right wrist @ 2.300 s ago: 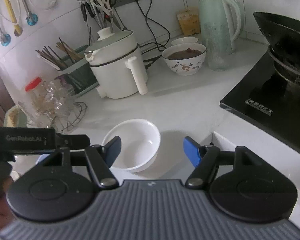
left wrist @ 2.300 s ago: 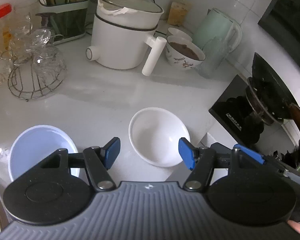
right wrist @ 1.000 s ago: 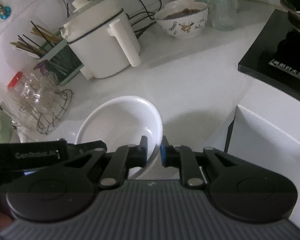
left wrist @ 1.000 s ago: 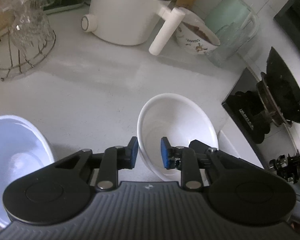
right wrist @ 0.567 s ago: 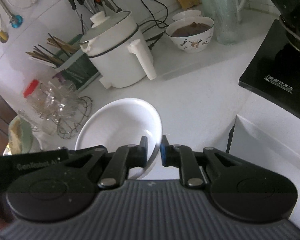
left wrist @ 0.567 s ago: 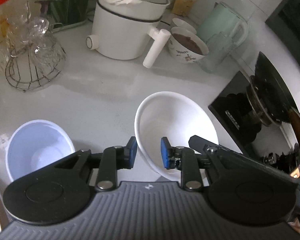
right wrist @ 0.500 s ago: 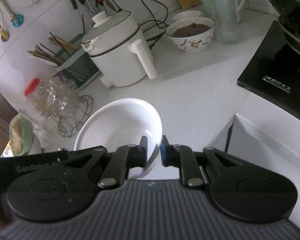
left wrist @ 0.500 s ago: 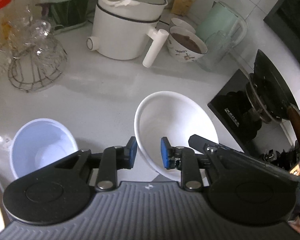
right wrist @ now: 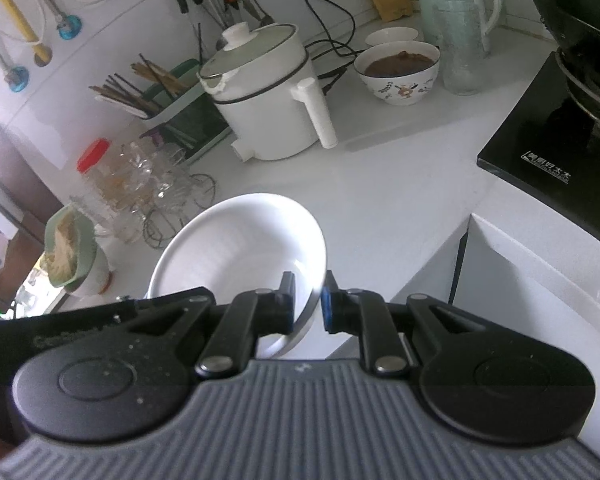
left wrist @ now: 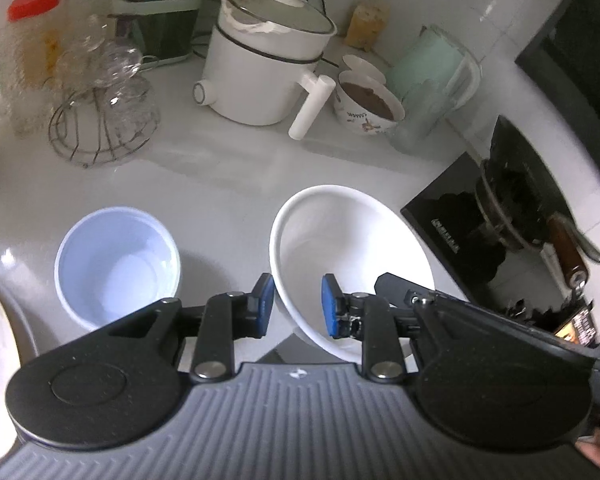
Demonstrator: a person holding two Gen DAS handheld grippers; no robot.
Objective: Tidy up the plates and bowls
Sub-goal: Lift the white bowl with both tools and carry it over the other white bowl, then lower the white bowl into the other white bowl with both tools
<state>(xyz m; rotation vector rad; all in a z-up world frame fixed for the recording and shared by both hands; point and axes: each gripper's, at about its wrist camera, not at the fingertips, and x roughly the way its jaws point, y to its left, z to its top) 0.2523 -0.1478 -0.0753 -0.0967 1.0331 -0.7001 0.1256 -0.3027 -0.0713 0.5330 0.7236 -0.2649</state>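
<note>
We see a white bowl (left wrist: 352,248), empty and tilted, lifted above the counter; a pale blue bowl (left wrist: 116,260) sits upright nearby.

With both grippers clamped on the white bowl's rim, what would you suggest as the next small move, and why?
Probably carry the white bowl sideways over the blue bowl and lower it in. The left gripper and right gripper each pinch its rim, it hangs tilted above the counter, and the blue bowl sits empty and upright beside it, ready for nesting.

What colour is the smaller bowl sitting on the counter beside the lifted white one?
Pale blue bowl, plain and unpatterned; clearest in the left wrist view.
</note>
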